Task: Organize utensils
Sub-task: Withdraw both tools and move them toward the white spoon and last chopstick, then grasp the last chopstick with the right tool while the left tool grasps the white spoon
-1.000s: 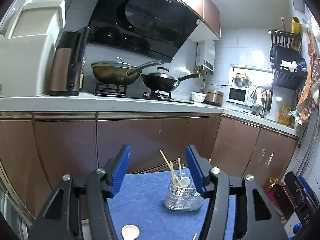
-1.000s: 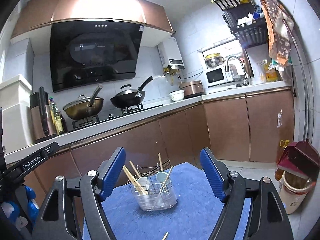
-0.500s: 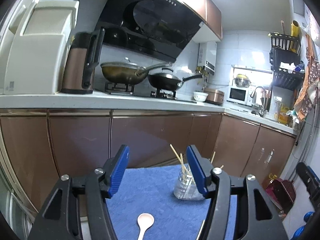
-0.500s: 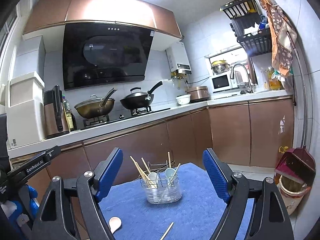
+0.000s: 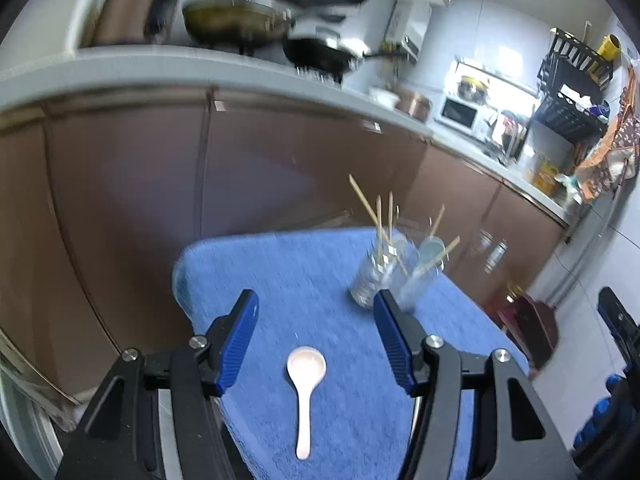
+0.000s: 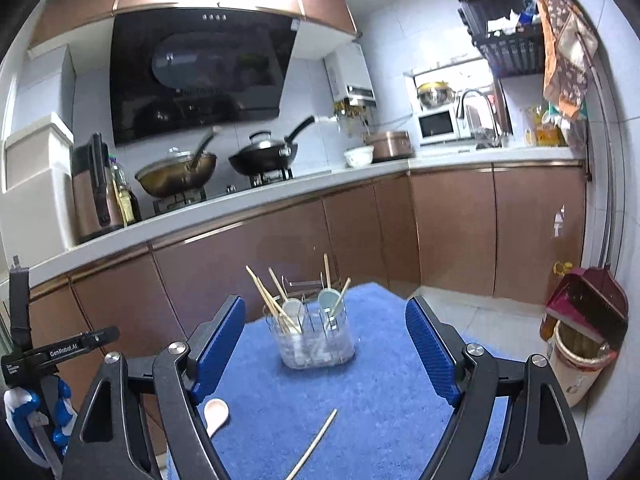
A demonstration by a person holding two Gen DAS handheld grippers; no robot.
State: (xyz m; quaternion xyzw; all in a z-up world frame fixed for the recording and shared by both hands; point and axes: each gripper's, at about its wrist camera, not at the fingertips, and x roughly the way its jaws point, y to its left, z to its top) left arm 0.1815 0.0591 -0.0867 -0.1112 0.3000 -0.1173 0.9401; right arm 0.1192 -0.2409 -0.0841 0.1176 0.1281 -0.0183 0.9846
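— What had changed since half a second earlier?

— Our left gripper (image 5: 316, 334) had tipped downward, so the spoon (image 5: 305, 384) came fully into its view, lying between the two fingers on the blue towel (image 5: 320, 280). The left view was blurred by the motion. The right view had dipped a little too.

— How did our grippers stand?

— Both were spread wide and held nothing. The right gripper (image 6: 326, 344) hovered above the towel, with the holder (image 6: 314, 338) seen between its fingers, farther off.

— What did the holder contain?

— It was a clear, wire-framed holder standing upright toward the far end of the towel. We counted several chopsticks (image 6: 272, 300) leaning in it, mostly in the left half, and two spoons standing bowl-up: a white one (image 6: 291, 309) to the left, a pale blue one (image 6: 328, 300) to the right. We could not tell how it was divided inside.

— And what lay outside it?

— The white spoon, bowl toward the holder and handle toward us, and one loose chopstick (image 6: 314, 442) to its right, lying slantwise on the towel. The two lay apart.
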